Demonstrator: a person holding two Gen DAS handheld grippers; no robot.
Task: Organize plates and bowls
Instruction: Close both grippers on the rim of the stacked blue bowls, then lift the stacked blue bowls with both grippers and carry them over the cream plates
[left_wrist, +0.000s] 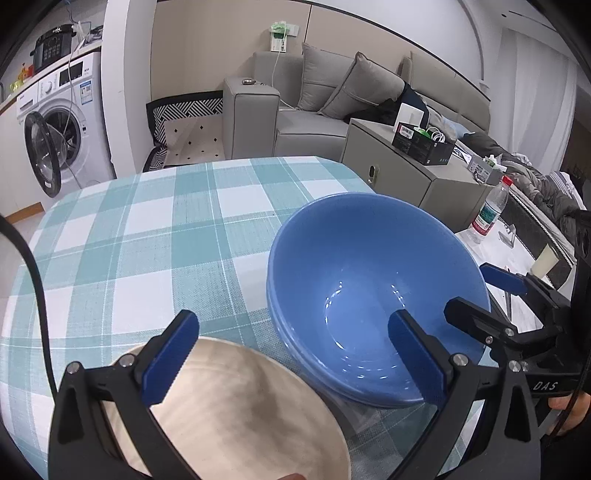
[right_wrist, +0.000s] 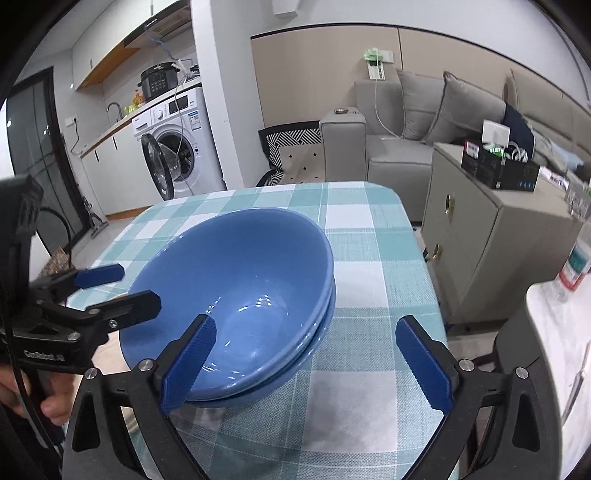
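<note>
I see two blue bowls (left_wrist: 373, 295) nested one inside the other, the stack tipped a little so the opening leans toward my grippers. They sit on the table with the teal and white checked cloth (left_wrist: 147, 240), toward its right side as the left wrist camera sees it. A beige plate (left_wrist: 236, 417) lies flat on the cloth just beside the bowls, close under my left gripper (left_wrist: 291, 356).

My left gripper has its jaws wide apart and holds nothing. One blue finger (left_wrist: 170, 356) hangs over the plate's far edge, the other over the near rim of the bowls. I cannot tell whether either finger touches anything.

My right gripper (right_wrist: 310, 363) is also spread wide and empty. Its left finger (right_wrist: 188, 363) sits over the near rim of the bowl stack, while the right one is above bare cloth just beside the bowls.

Past the table edge I see a grey sofa (right_wrist: 399, 147), a beige cabinet (right_wrist: 480, 240), and a washing machine (right_wrist: 177, 151) with its door open.
</note>
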